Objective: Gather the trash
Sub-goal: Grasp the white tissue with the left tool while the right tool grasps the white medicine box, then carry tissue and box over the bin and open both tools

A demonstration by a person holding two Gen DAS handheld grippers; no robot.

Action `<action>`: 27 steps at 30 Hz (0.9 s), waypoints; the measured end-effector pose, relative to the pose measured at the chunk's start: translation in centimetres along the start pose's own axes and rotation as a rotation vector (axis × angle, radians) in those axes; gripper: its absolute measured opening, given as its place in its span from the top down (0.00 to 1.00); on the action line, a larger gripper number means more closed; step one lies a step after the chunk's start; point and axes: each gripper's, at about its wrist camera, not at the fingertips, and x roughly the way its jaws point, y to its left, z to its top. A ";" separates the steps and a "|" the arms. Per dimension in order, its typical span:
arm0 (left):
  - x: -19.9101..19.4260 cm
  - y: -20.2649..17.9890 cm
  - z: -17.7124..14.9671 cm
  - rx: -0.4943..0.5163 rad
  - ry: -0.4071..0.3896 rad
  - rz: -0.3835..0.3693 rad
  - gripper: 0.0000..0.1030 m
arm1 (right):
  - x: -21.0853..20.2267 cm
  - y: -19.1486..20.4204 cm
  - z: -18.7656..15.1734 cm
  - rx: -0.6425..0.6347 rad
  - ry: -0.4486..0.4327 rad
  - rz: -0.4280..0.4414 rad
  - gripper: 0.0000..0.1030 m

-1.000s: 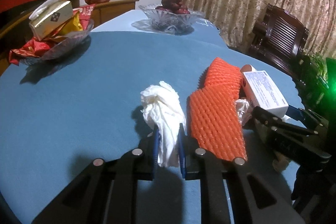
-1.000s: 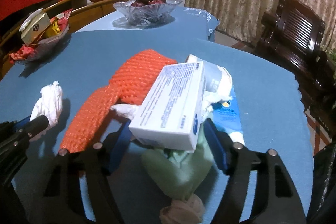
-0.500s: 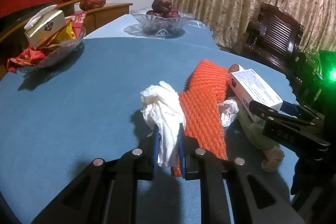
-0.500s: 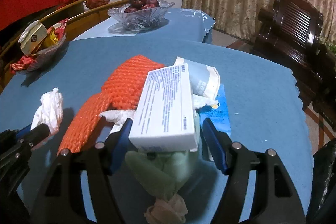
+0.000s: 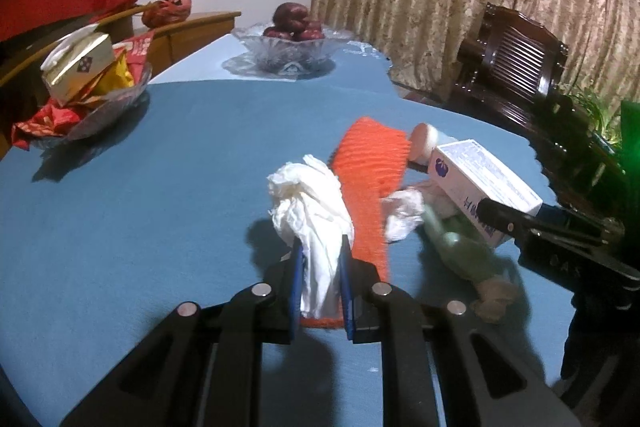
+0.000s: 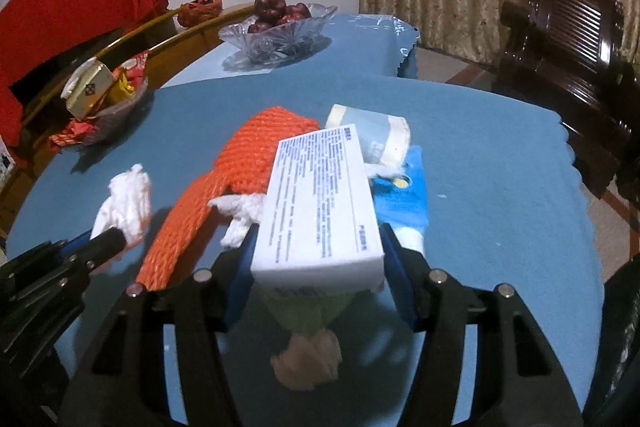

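Note:
My left gripper (image 5: 321,247) is shut on a crumpled white tissue (image 5: 308,195), held just over the near end of an orange foam net (image 5: 372,163) on the blue table (image 5: 140,207). My right gripper (image 6: 318,239) has a white printed box (image 6: 320,195) between its blue pads. The jaws are closing and both pads touch the box's sides. Under the box lie a pale green wrapper (image 6: 308,307), a small tissue scrap (image 6: 240,211), a paper cup (image 6: 372,135) and a blue packet (image 6: 404,199). The left gripper (image 6: 108,239) with the tissue shows at the left of the right wrist view.
A glass bowl of dark fruit (image 5: 292,43) stands at the back on a second table. A glass dish of snack packets (image 5: 92,95) sits at the far left. A dark wooden chair (image 5: 516,63) stands past the table's scalloped right edge (image 6: 572,155). Curtains hang behind.
My left gripper with the tissue has drifted right, over the net's near end. The right jaws have narrowed onto the box, which now sits straight between the pads.

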 end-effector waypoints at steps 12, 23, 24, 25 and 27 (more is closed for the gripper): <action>-2.6 -6.2 -1.0 0.064 0.004 -0.086 0.84 | -7.2 -3.9 -2.2 0.049 -0.049 0.010 0.45; -5.4 -13.3 -0.8 0.126 -0.032 -0.172 0.84 | -13.6 -8.4 -3.0 0.087 -0.121 -0.047 0.45; -5.6 -14.0 -0.8 0.132 -0.036 -0.181 0.84 | -14.1 -8.8 -3.1 0.088 -0.125 -0.051 0.45; -5.8 -14.5 -0.7 0.135 -0.037 -0.188 0.84 | -14.8 -9.3 -3.3 0.089 -0.130 -0.059 0.45; -6.2 -16.0 -0.7 0.146 -0.042 -0.205 0.84 | -15.9 -10.2 -3.7 0.095 -0.136 -0.072 0.45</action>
